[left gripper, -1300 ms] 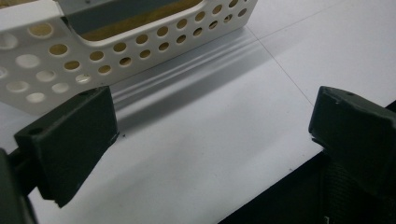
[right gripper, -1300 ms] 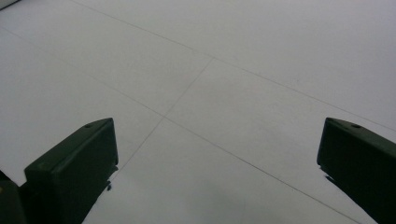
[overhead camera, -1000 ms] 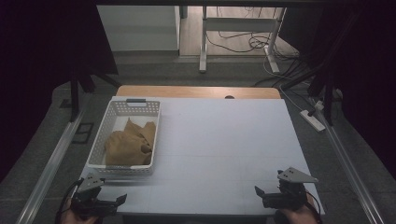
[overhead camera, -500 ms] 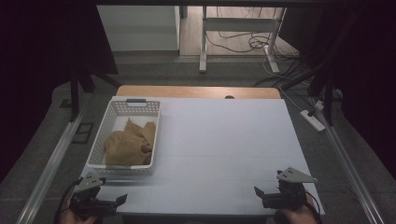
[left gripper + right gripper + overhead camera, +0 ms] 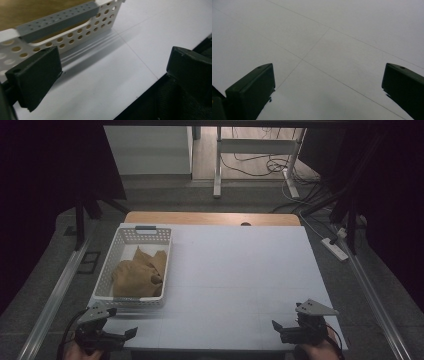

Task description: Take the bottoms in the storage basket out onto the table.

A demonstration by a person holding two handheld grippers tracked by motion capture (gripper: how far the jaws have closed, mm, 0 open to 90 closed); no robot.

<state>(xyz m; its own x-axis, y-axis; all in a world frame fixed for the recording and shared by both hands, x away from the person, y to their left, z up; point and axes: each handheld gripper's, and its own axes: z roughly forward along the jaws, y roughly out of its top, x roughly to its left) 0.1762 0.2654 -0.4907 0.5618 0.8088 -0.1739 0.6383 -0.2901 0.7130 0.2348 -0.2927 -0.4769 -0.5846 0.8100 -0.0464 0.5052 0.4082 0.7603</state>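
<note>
A white perforated basket (image 5: 106, 279) stands on the left side of the white table (image 5: 240, 270) and holds a crumpled tan cloth (image 5: 136, 274). My left gripper (image 5: 127, 334) is at the table's front left corner, just in front of the basket, open with nothing between its jaws. In the left gripper view (image 5: 112, 72) the basket's near wall (image 5: 82, 27) with its grey handle (image 5: 57, 21) is close ahead. My right gripper (image 5: 277, 329) rests at the front right edge, open and empty; the right gripper view (image 5: 328, 82) looks down at bare table.
A wooden strip (image 5: 210, 218) borders the table's far edge. Metal rails (image 5: 55, 290) run along both sides. A power strip (image 5: 334, 248) and cables lie on the floor at the right. A desk frame (image 5: 250, 150) stands beyond.
The left gripper has shifted slightly along the front edge. The right gripper, basket and cloth have not visibly moved.
</note>
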